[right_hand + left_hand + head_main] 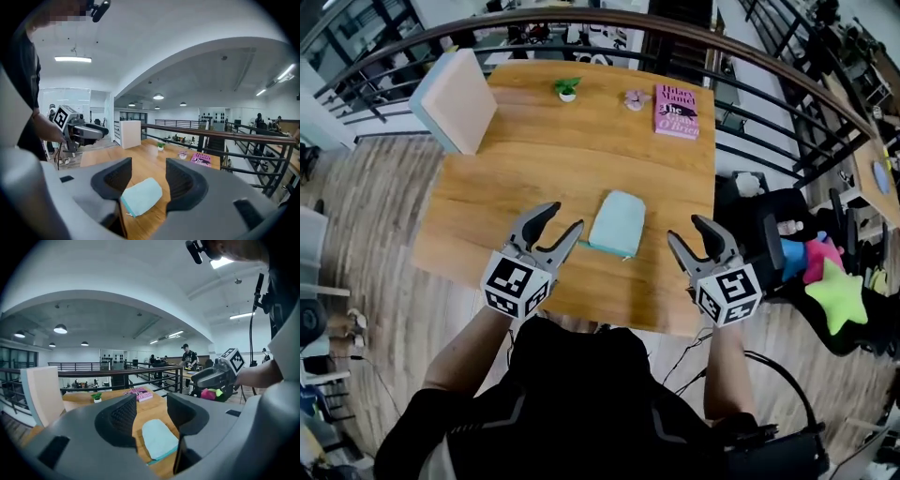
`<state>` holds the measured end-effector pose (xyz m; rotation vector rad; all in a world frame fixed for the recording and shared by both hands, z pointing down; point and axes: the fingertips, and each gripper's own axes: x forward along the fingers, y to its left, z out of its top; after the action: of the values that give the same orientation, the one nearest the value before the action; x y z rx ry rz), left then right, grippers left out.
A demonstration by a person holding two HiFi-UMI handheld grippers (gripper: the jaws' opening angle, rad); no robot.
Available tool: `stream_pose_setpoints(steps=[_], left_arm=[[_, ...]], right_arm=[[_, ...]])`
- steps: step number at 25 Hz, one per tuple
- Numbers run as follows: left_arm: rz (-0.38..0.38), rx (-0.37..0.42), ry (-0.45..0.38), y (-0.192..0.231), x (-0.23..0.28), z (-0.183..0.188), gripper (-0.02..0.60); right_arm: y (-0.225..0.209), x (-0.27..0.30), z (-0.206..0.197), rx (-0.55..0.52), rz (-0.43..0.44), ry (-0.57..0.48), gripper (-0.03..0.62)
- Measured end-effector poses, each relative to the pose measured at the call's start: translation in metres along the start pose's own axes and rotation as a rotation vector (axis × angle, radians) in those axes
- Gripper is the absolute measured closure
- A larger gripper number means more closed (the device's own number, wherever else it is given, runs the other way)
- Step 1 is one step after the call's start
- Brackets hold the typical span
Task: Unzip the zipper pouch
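Observation:
A pale teal zipper pouch lies flat on the wooden table, near its front edge, with its zip side toward me. My left gripper hovers just left of the pouch, open and holding nothing. My right gripper hovers to the right of the pouch, also open and empty. Through the left gripper view the pouch shows in the gap between the jaws, lower down on the table. The right gripper view shows the pouch the same way, with the left gripper beyond it.
A pink book, a small potted plant and a small pink object sit at the table's far edge. A pale chair back stands at the far left. A railing runs behind. Coloured plush toys lie to the right.

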<state>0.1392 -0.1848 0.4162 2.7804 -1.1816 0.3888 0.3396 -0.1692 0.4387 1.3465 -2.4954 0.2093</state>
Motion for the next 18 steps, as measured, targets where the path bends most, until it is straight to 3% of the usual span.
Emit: stream_pose_setpoints(steps=[7, 12, 18], left_arm=[[0.034, -0.060, 0.120, -0.004, 0.010, -0.072, 0.362], [0.051, -0.127, 0.220, -0.010, 0.016, -0.122, 0.362], [0.047, -0.133, 0.301, -0.026, 0.017, -0.164, 0.364]], right_arm=[[0.004, 0.039, -0.061, -0.008, 0.123, 0.093, 0.368], [0.022, 0.059, -0.118, -0.123, 0.253, 0.231, 0.381], [0.042, 0.077, -0.191, -0.191, 0.366, 0.372, 0.395]])
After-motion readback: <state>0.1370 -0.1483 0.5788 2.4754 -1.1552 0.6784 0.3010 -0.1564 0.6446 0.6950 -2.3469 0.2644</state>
